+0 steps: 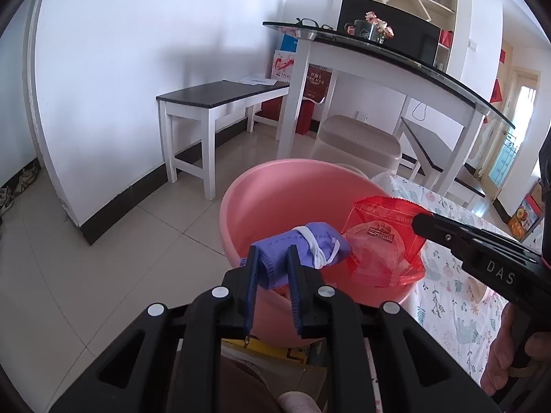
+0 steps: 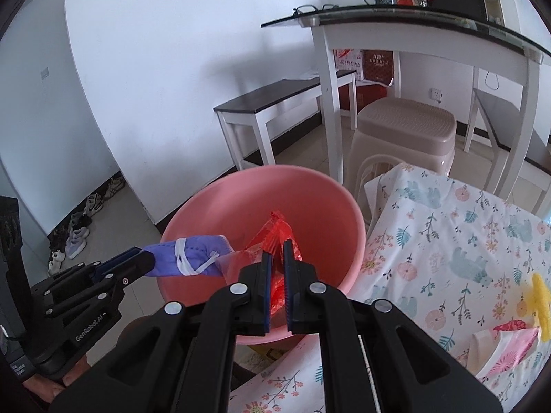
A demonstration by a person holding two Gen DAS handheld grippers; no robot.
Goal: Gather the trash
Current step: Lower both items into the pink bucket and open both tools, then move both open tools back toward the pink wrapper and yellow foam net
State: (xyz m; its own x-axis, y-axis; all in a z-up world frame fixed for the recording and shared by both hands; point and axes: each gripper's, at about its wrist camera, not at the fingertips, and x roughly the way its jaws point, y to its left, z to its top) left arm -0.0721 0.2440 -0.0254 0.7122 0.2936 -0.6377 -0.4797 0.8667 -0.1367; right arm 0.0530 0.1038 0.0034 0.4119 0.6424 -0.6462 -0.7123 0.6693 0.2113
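The left tongs (image 1: 272, 258) clamped a purple mask (image 1: 303, 247) over the pink basin (image 1: 275, 186); at 3 o'clock, the right tongs (image 2: 277, 251) gripped a red wrapper (image 2: 279, 230)

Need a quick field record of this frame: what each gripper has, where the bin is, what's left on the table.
left gripper: shut on purple mask, held over basin
right gripper: shut on red wrapper, held over basin
pink basin: beside the table edge; the bit of its inside that shows is bare
floral tablecloth: yellow item and pink-white wrapper at right edge
release: not yet done
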